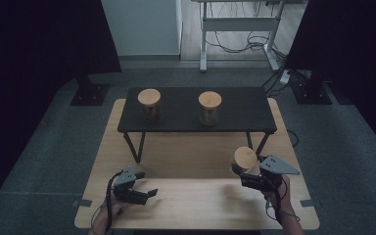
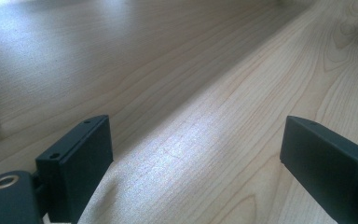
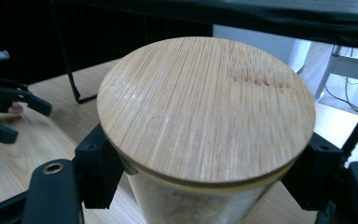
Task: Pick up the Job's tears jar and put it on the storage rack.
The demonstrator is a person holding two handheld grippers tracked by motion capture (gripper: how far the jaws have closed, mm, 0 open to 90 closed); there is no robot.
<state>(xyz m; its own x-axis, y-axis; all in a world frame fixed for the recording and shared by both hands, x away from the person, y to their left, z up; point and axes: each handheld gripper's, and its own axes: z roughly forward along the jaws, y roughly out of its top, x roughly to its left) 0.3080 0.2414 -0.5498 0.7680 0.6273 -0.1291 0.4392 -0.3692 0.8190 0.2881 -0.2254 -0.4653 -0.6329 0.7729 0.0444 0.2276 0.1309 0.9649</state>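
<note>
My right gripper (image 1: 247,172) is clamped on a glass jar (image 1: 245,161) with a round wooden lid (image 3: 205,109), one jaw on each side of the glass just under the lid, and I hold it near the table's (image 1: 191,205) right edge, just in front of the black shelf's (image 1: 235,105) right legs. My left gripper (image 1: 144,194) sits near the front-left corner with its jaws spread wide apart over bare wood, gripping nothing. Two more lidded jars (image 1: 150,105) (image 1: 209,107) stand upright on the shelf toward the table's far edge, well apart from each other.
</note>
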